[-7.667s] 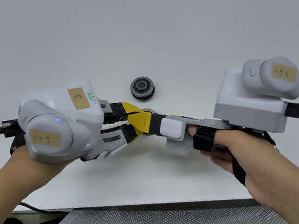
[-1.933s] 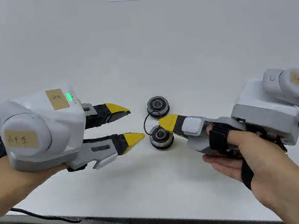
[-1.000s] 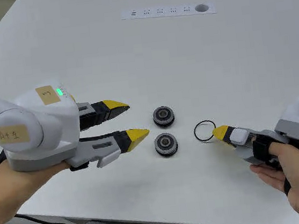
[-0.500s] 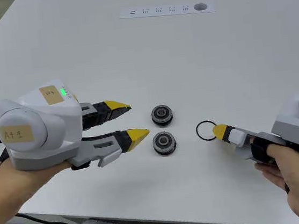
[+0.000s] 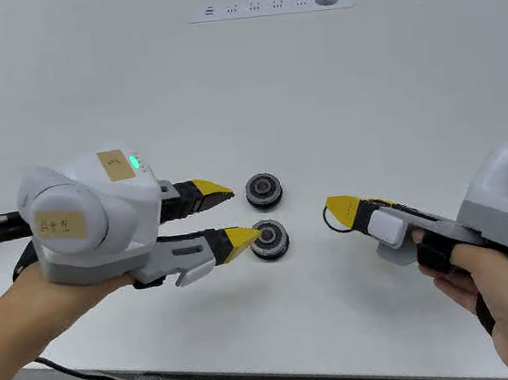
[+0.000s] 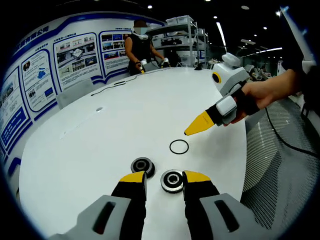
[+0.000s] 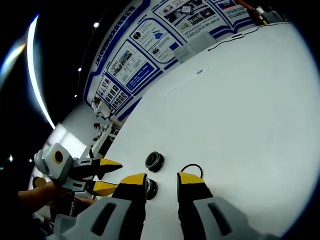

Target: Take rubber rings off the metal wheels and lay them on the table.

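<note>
Two tan labels (image 5: 114, 165), apparently handwritten, sit on the left hand-held gripper (image 5: 239, 213).

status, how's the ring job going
Left tool, right tool open, empty. Rubber ring flat on table. Near wheel, far wheel ahead of left tool. Nothing blocking.

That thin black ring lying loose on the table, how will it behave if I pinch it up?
The rubber ring is a very thin loop, so it will probably sag and flop once lifted. It looks light for its width. It lies flat on the smooth white table, so jaws may slide over it rather than catch it.
</note>
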Demonstrator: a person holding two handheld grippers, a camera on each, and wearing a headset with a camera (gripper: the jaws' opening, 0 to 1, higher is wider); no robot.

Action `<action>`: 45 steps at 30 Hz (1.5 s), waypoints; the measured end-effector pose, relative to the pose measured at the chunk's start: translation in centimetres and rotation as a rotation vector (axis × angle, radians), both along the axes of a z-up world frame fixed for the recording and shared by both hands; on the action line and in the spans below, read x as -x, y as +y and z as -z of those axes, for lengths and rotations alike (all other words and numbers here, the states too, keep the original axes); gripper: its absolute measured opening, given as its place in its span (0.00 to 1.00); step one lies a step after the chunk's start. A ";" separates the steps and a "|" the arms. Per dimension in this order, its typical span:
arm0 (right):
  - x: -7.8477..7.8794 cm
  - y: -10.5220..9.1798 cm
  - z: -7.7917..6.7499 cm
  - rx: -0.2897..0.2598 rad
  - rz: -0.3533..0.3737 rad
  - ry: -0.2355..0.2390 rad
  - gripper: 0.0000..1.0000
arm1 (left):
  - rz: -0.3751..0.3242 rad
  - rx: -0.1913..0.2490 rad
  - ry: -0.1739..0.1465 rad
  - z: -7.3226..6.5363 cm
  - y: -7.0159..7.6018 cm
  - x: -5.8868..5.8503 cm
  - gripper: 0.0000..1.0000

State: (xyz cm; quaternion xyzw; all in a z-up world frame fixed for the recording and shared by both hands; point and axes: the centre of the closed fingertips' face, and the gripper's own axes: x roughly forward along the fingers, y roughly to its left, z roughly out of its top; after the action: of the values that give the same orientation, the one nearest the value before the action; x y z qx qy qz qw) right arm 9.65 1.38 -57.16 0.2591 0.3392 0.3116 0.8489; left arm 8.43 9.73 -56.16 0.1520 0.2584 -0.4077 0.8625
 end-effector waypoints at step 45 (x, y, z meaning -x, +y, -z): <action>2.9 1.3 0.6 -0.079 -0.095 0.073 0.23 | 0.086 -0.051 0.099 3.8 -1.6 0.1 0.15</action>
State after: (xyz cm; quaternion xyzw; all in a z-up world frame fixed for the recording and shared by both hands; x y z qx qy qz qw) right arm 6.78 2.66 -57.80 0.2872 0.3692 0.3548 0.8095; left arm 8.32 8.10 -59.95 0.1643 0.3042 -0.4446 0.8263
